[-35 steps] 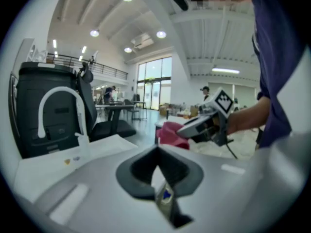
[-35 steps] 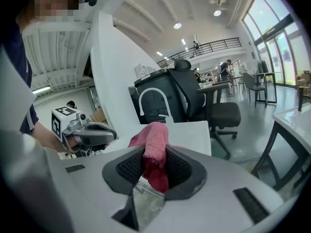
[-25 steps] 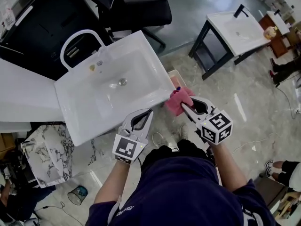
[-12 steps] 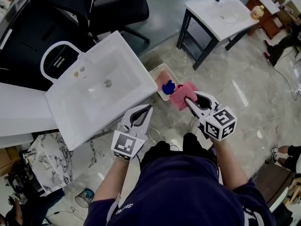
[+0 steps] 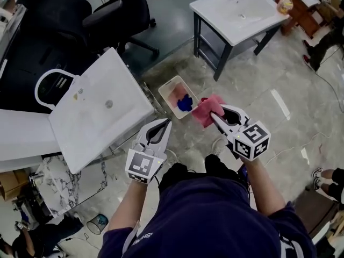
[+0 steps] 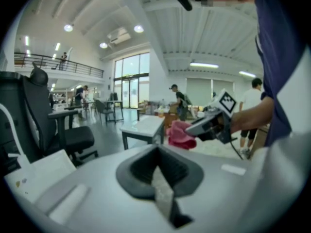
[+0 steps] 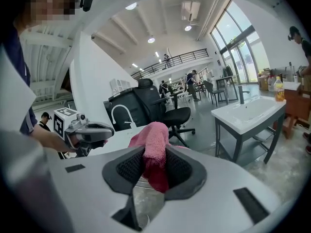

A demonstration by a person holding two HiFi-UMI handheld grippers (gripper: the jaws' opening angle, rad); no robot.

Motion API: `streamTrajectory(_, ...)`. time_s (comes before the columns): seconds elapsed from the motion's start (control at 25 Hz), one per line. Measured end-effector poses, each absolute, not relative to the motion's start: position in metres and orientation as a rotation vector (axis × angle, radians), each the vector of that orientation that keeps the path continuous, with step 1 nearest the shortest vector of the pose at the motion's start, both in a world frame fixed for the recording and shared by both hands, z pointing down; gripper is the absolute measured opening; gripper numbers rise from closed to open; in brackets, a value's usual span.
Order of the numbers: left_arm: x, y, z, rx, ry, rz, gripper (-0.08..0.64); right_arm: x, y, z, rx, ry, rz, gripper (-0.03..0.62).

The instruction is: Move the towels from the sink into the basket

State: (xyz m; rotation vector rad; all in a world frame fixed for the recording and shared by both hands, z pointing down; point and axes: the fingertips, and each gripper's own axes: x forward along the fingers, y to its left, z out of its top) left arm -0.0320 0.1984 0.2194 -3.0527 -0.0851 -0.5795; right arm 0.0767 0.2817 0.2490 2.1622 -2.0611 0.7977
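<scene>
My right gripper (image 5: 214, 115) is shut on a pink towel (image 5: 207, 108), which hangs just right of the white basket (image 5: 166, 90) on the floor; the same pink towel (image 7: 154, 152) bulges between its jaws in the right gripper view. A blue towel (image 5: 186, 103) and something pink lie in the basket. The white sink (image 5: 97, 112) stands at the left and looks empty. My left gripper (image 5: 165, 124) is shut and holds nothing, beside the sink's near right corner. From the left gripper view, the right gripper (image 6: 192, 128) with the pink towel (image 6: 180, 135) shows ahead.
A second white sink on a dark frame (image 5: 236, 12) stands at the far right. Black office chairs (image 5: 115, 15) are behind the first sink. A marble-patterned slab (image 5: 59, 184) lies on the floor at the left. People's feet (image 5: 325, 176) show at the right edge.
Both grippers have shifted right, away from the sink, and the basket has come into full view. The pink towel has stayed in the right gripper and now hangs by the basket's right edge.
</scene>
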Motion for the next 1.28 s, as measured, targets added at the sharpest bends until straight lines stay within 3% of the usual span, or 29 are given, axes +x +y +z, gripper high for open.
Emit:
streamTrajectory(0.64,0.061,0.269,0.229,-3.045,0.054,-0.667,0.003,0.179,0.348,0.256,2.058,-2.173,0.815,0.11)
streamTrajectory(1.28,0.121,0.196,0.27,-3.151,0.014,-0.69,0.003,0.222,0.263,0.288,1.949,-2.129,0.913,0.11)
